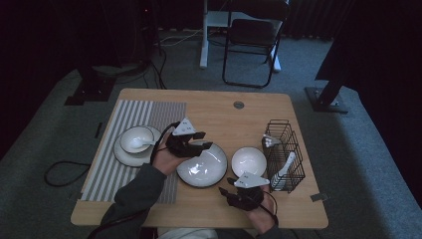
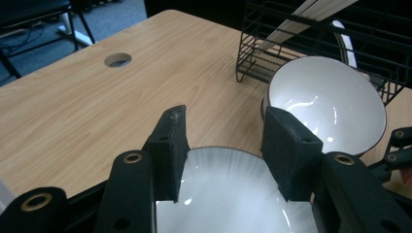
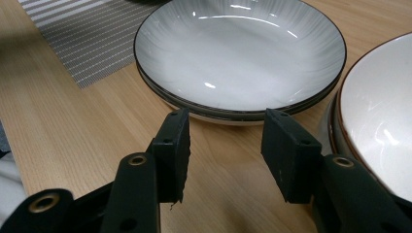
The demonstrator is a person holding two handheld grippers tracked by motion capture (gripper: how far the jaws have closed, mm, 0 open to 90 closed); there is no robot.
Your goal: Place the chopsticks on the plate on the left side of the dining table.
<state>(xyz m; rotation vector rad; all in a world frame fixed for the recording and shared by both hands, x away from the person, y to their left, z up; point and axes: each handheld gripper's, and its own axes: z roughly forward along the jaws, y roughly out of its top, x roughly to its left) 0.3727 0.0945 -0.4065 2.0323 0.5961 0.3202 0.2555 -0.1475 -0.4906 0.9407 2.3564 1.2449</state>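
Observation:
A wide grey plate (image 1: 201, 168) lies in the middle of the wooden table, and in the right gripper view the plate (image 3: 238, 53) shows a second rim under it, like a stack of two. My left gripper (image 1: 203, 141) hovers open over its far left rim; its jaws (image 2: 226, 121) straddle the plate's edge (image 2: 228, 194) with nothing gripped. My right gripper (image 1: 226, 185) stands open near the front edge, jaws (image 3: 226, 121) pointing at the plate's near rim, a little short of it. A white bowl (image 1: 249, 161) with a brown rim sits just right of the plate.
A black wire basket (image 1: 284, 154) with white utensils stands at the right, close behind the white bowl (image 2: 325, 102). On the striped placemat (image 1: 129, 119) at left rests a plate carrying a small bowl and spoon (image 1: 135, 141). A cable hole (image 1: 239, 105) marks the table's far side.

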